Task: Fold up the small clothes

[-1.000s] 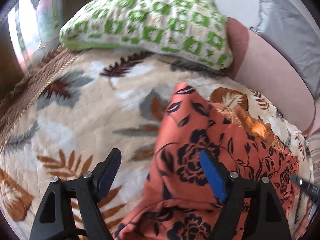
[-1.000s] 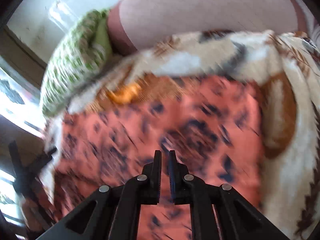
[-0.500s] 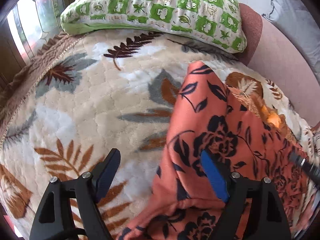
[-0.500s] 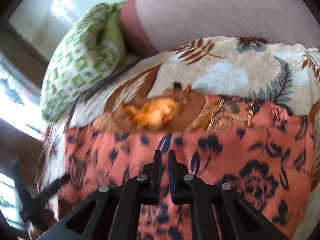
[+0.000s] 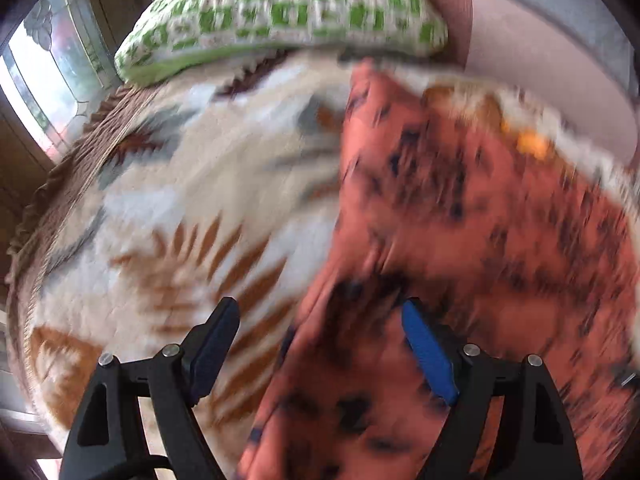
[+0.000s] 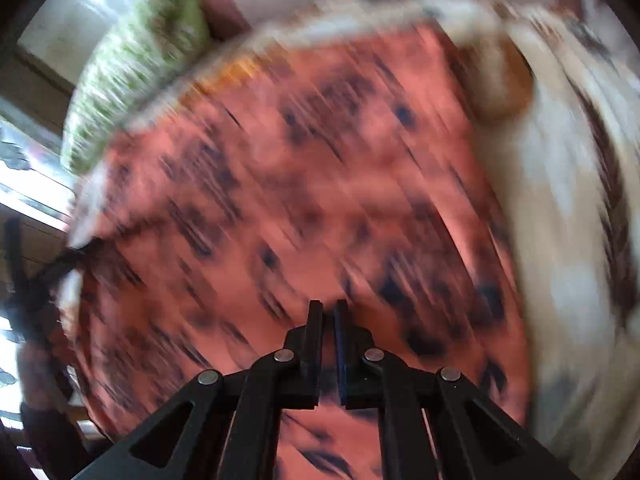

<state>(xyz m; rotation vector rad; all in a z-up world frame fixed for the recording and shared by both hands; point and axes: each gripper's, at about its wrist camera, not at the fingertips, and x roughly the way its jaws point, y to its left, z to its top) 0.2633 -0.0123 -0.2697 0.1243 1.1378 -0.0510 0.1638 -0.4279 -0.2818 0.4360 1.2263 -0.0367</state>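
Moved since earlier: both views are smearing with motion now; the orange floral garment [image 5: 460, 216] is filling more of the right wrist view than half a second ago.
Left gripper [image 5: 316, 344]: hovering low over the bed, fingers spread wide; its blue-padded finger [image 5: 426, 354] is sitting over the cloth's edge at 5 o'clock, its dark finger [image 5: 214, 346] over the leaf-print blanket [image 5: 168, 208] at 7 o'clock.
Right gripper [image 6: 327, 336]: fingers pressed nearly together at 6 o'clock, tips against the fabric; whether cloth is pinched between them, I cannot tell.
Garment: lying spread on the blanket, reaching toward 1 o'clock.
Green checked pillow [image 5: 288, 12]: resting at 12 o'clock beyond the garment.
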